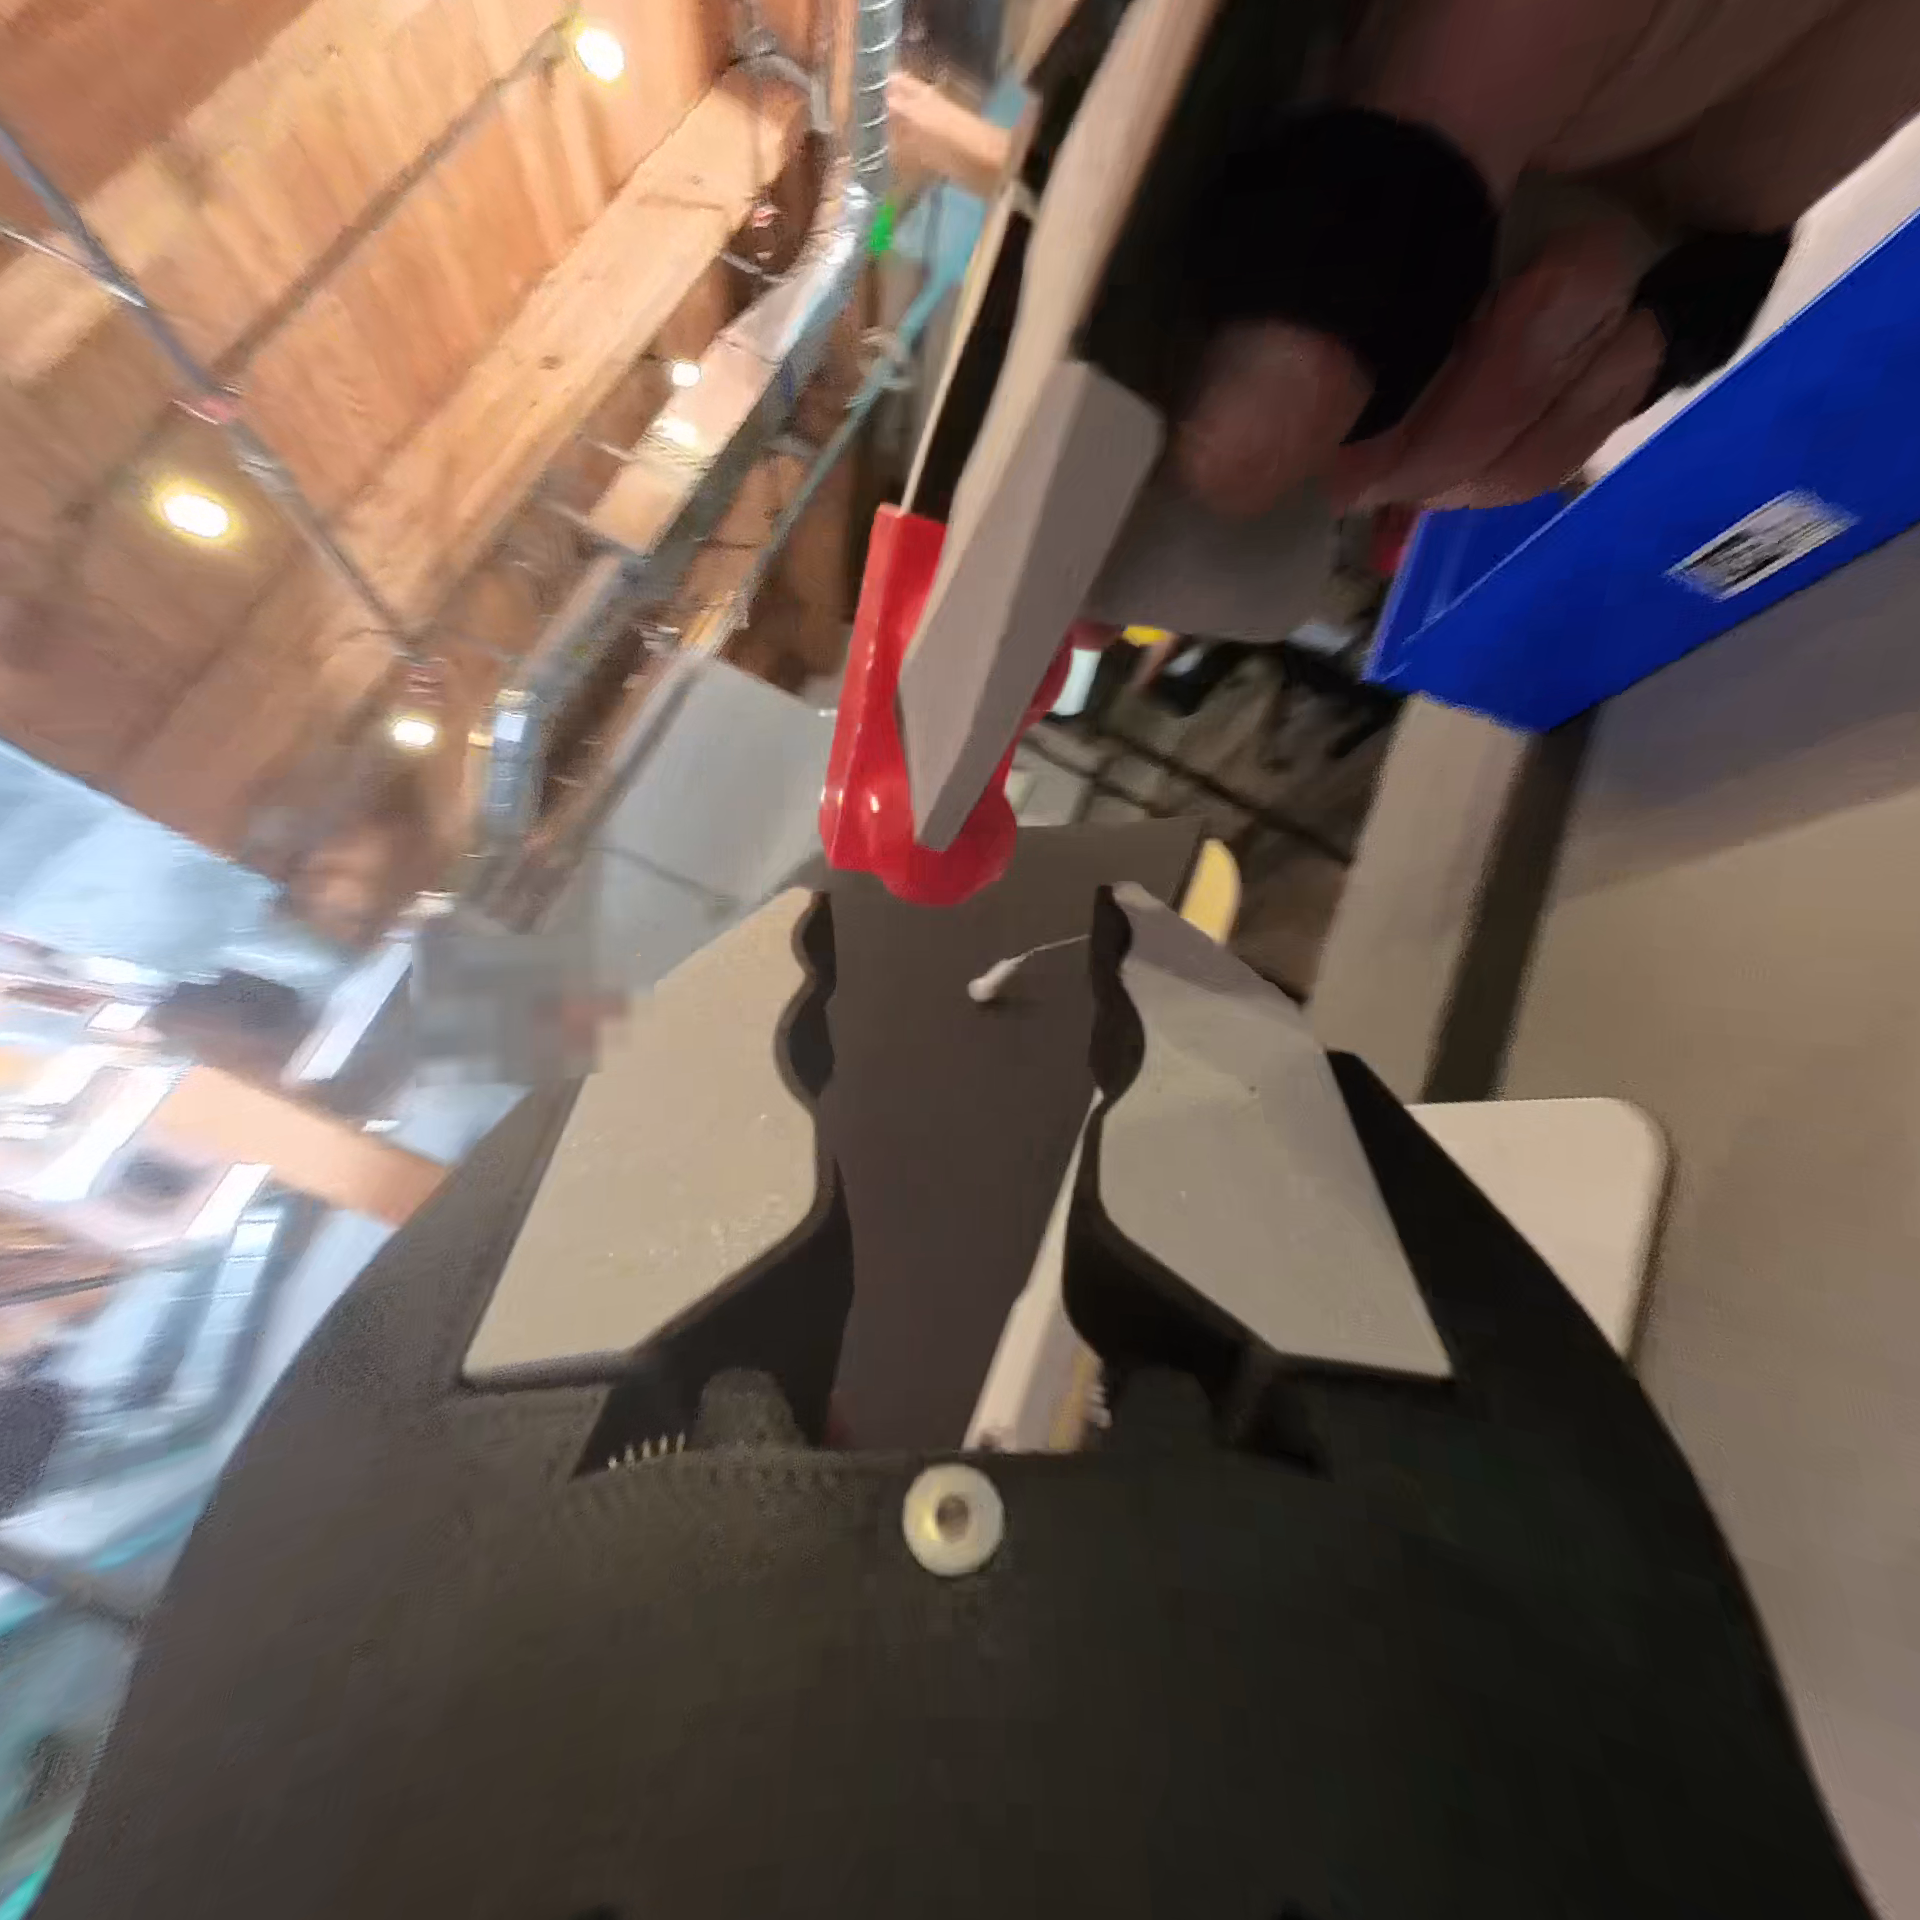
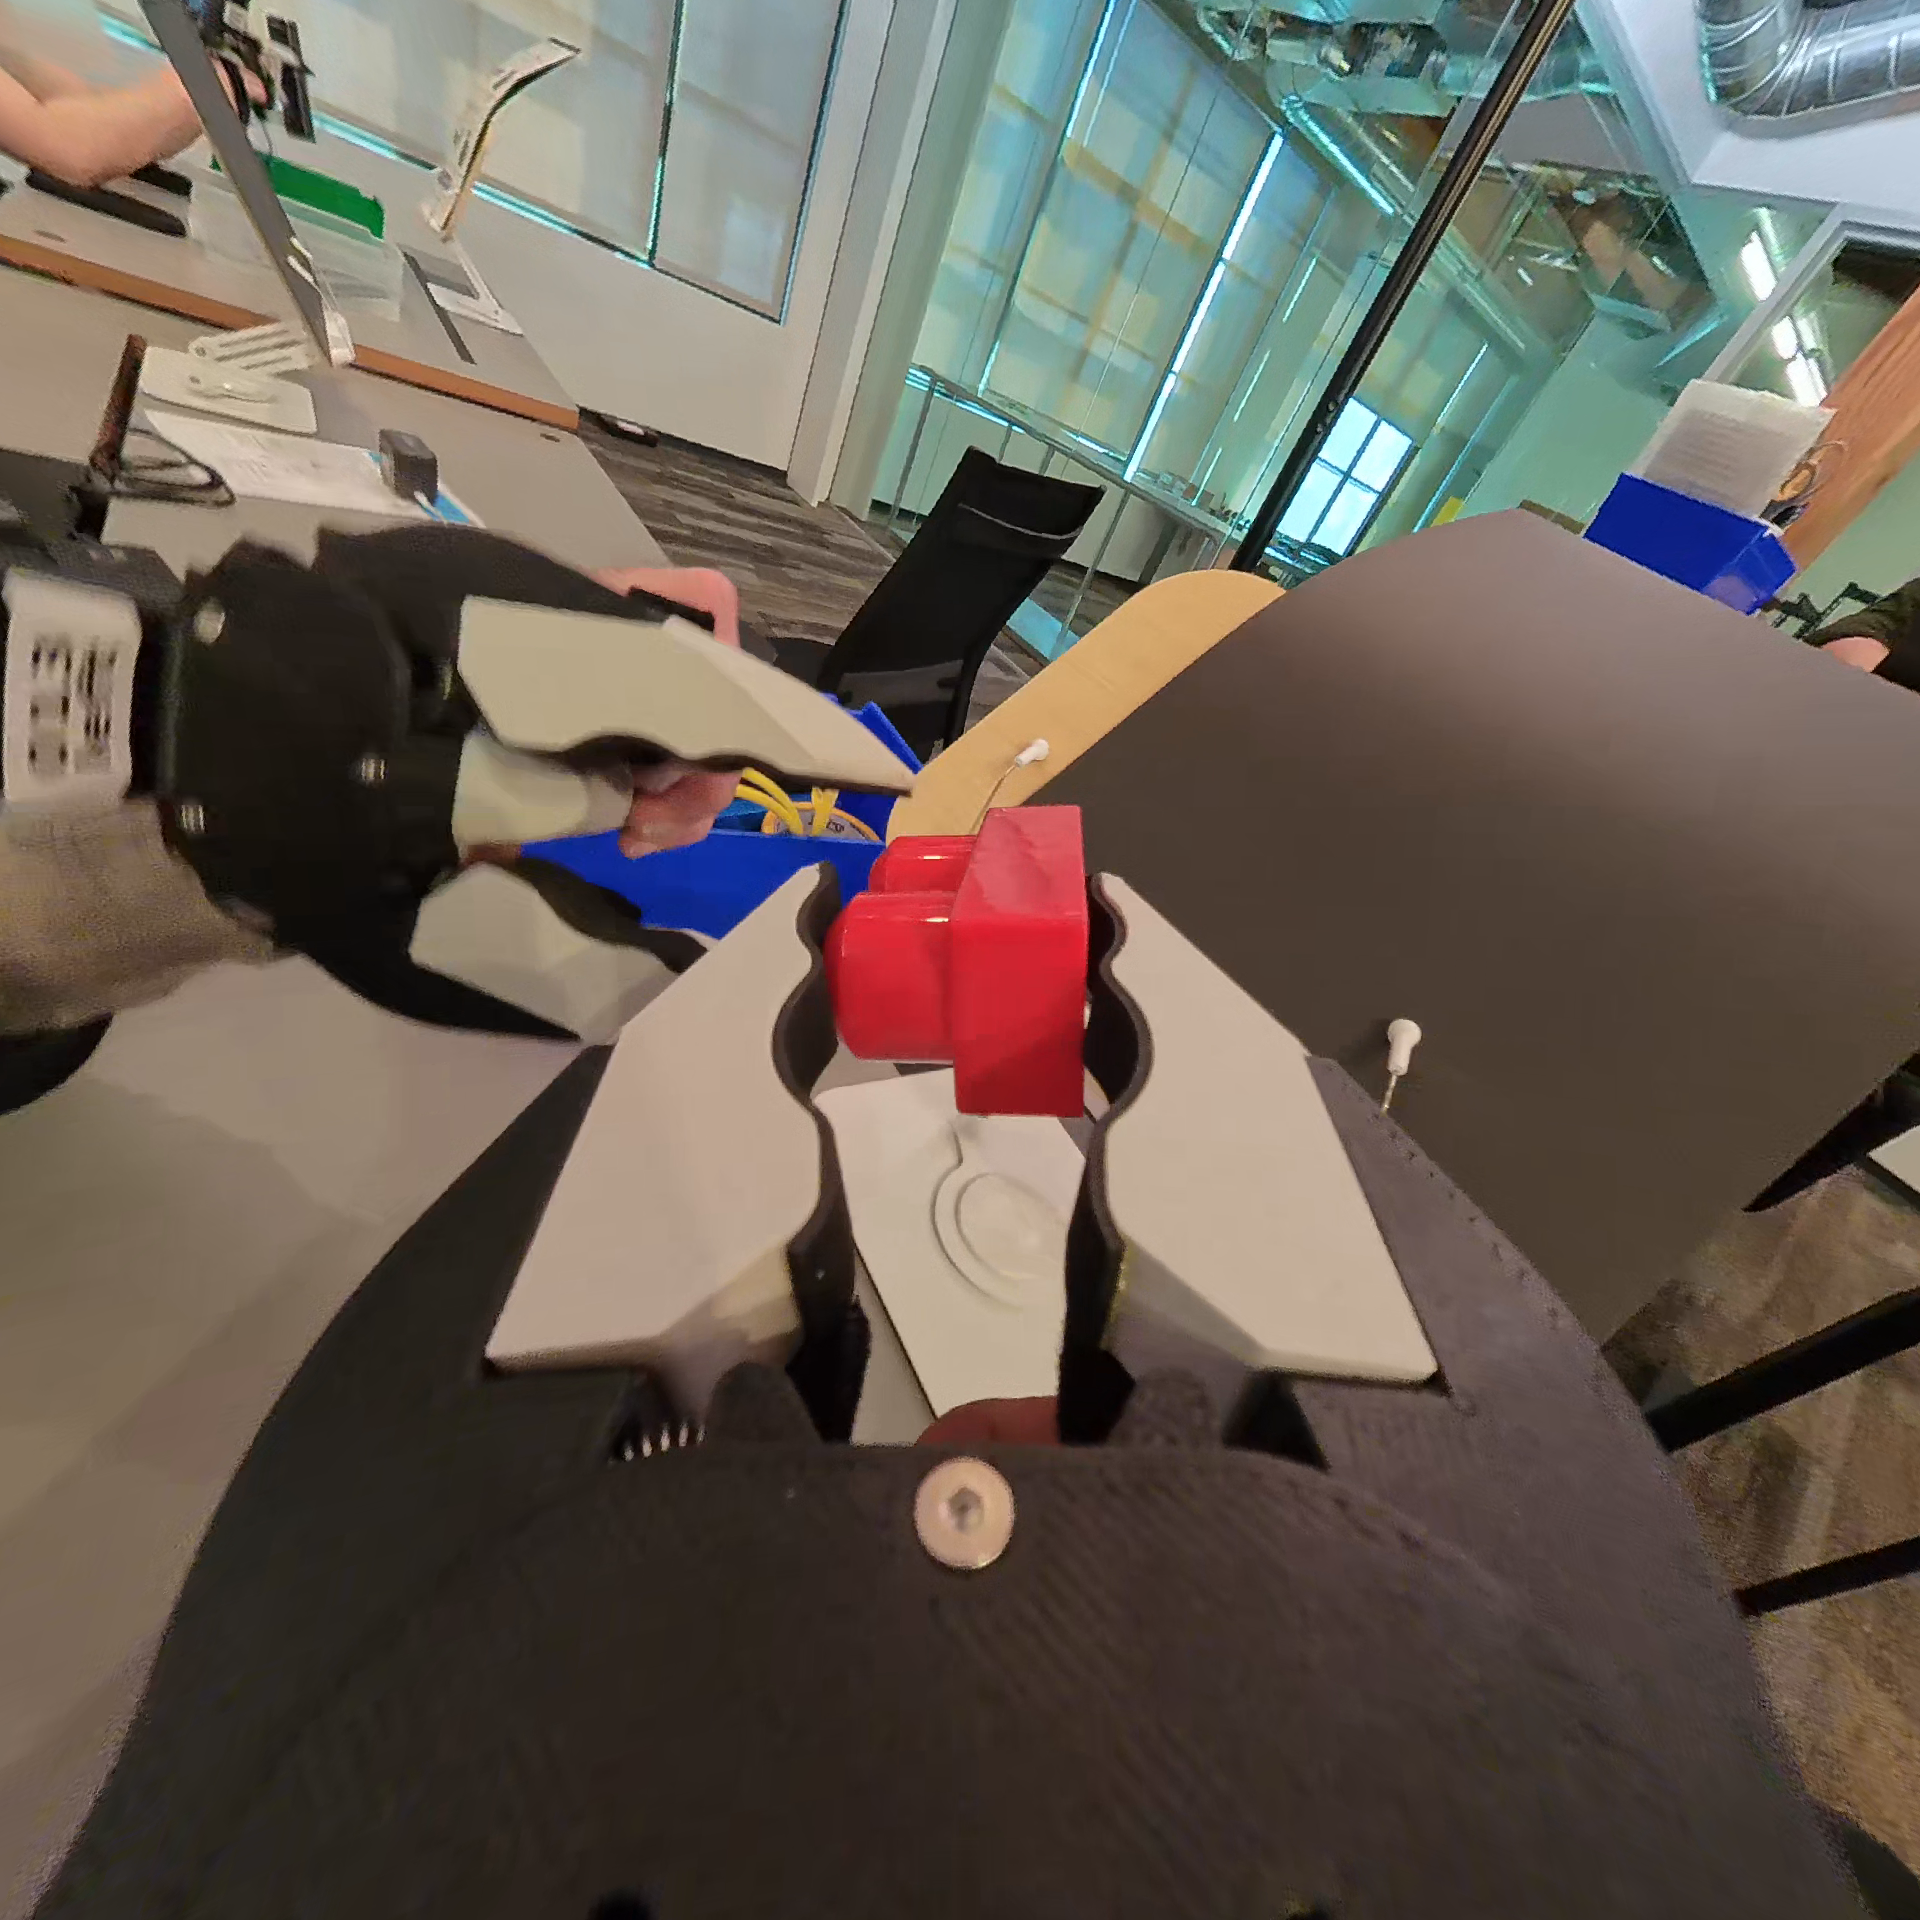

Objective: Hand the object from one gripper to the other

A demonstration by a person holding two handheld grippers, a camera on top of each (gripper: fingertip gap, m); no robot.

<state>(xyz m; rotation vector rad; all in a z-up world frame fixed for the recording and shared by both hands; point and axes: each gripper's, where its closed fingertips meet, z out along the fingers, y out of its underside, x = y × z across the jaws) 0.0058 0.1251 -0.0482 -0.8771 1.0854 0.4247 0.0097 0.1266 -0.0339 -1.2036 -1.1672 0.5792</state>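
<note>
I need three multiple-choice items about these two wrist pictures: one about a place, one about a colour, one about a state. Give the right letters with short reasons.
1. Where is the red plastic block?
A. between the right gripper's fingers
B. on the floor
C. inside the blue bin

2. What colour are the cables in the blue bin?
A. green
B. yellow
C. black

3. How is the left gripper?
A. shut on the block
B. open, holding nothing
C. shut on a cable

Key: 1 A, both fingers press the block's sides. 2 B, yellow loops show in the bin. 3 B, a gap shows between its fingers.
</note>
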